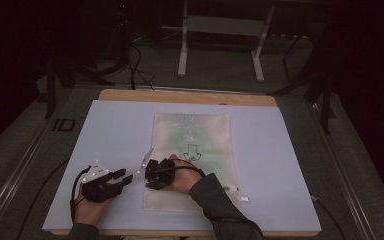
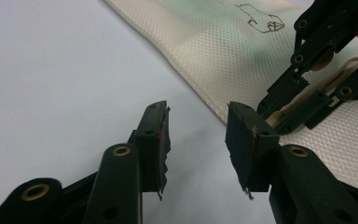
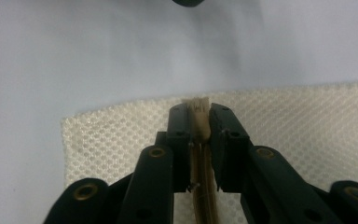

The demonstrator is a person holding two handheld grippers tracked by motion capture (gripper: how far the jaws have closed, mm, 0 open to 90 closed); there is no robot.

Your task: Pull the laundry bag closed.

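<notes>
your right gripper pinched the cream zipper strip of the mesh bag. your left gripper sat beside it on the worktop, jaws open and empty.

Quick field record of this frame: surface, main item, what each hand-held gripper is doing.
surface: pale sheet on a wooden table
item: cream mesh bag, lying flat, small black drawing on it
right hand-held gripper: shut on a beige strip at the bag's edge
left hand-held gripper: open, nothing between the jaws, over the sheet beside the bag's edge
spacing: grippers close together, not touching
</notes>
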